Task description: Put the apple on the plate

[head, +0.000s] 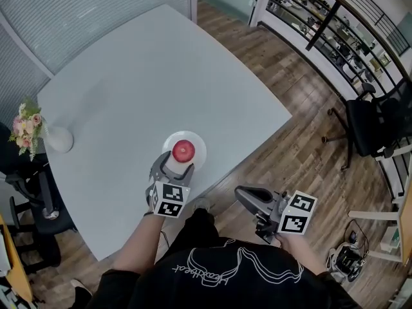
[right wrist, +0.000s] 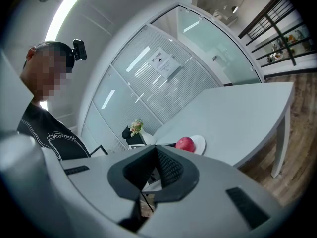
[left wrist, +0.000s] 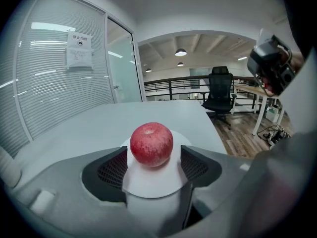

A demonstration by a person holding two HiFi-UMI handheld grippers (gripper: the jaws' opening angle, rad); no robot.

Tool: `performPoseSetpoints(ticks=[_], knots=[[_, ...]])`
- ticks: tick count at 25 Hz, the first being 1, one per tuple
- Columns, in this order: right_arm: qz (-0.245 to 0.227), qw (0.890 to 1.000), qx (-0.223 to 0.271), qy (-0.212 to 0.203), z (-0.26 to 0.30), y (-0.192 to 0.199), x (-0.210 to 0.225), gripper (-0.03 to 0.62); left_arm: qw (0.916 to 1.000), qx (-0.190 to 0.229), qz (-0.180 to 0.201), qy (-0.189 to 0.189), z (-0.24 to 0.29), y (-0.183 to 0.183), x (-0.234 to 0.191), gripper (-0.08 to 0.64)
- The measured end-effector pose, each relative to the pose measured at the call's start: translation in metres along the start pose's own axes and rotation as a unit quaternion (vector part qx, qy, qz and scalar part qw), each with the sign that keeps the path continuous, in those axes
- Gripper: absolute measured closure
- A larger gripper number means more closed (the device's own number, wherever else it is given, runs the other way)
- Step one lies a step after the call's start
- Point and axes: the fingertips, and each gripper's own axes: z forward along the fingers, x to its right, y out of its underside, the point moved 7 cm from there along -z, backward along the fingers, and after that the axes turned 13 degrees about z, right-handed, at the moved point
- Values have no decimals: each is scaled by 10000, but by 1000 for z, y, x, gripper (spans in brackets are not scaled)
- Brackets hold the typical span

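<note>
**First speaker:** Where is the apple sitting?

**Second speaker:** A red apple [head: 183, 150] is resting upright on a small white plate [head: 199, 145]. The plate is lying near the front edge of a pale grey table [head: 161, 76], just in front of the person.

**First speaker:** What is the left gripper doing?

**Second speaker:** The left gripper [head: 174, 168] is reaching in over the table edge with its jaws standing wide apart, one on each side of the apple. A thin gap is showing between each dark pad and the fruit, so nothing is pressing on it.

**First speaker:** And the right one?

**Second speaker:** The right gripper [head: 243, 194] is hanging beside the table, over the wooden floor [head: 283, 76] and well apart from the plate. Its jaws are lying together with nothing between them.

**First speaker:** Is anything else standing nearby?

**Second speaker:** A white vase of flowers [head: 56, 139] is standing at the table's left corner, well away from the plate. A black office chair [head: 370, 124] is standing on the floor at the right.
</note>
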Motion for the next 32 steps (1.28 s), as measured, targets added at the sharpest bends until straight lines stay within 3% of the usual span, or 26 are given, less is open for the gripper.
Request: performPoseSetpoints(ticks=[8, 13, 19, 23, 26, 32], knots=[[-457, 9986, -24, -271, -7, 7, -23, 583, 9980, 289, -554, 140, -39, -18, -2, 235], [-615, 9974, -33, -364, -8, 11, -40, 583, 9919, 566, -1085, 350, -82, -33, 9, 235], [-1176, 9923, -157, -346, -9, 15, -67, 583, 9774, 1167, -1542, 851, -141, -63, 25, 236], [-1290, 9904, -151, -470, -10, 21, -84, 583, 9663, 1634, -1691, 1050, -175, -85, 34, 240], [-1338, 9898, -36, -490, -15, 23, -93, 583, 9561, 1930, -1733, 1360, -199, -97, 43, 249], [-1207, 9908, 123, -601, -29, 29, -108, 583, 9440, 2322, -1624, 1689, -232, -120, 66, 312]])
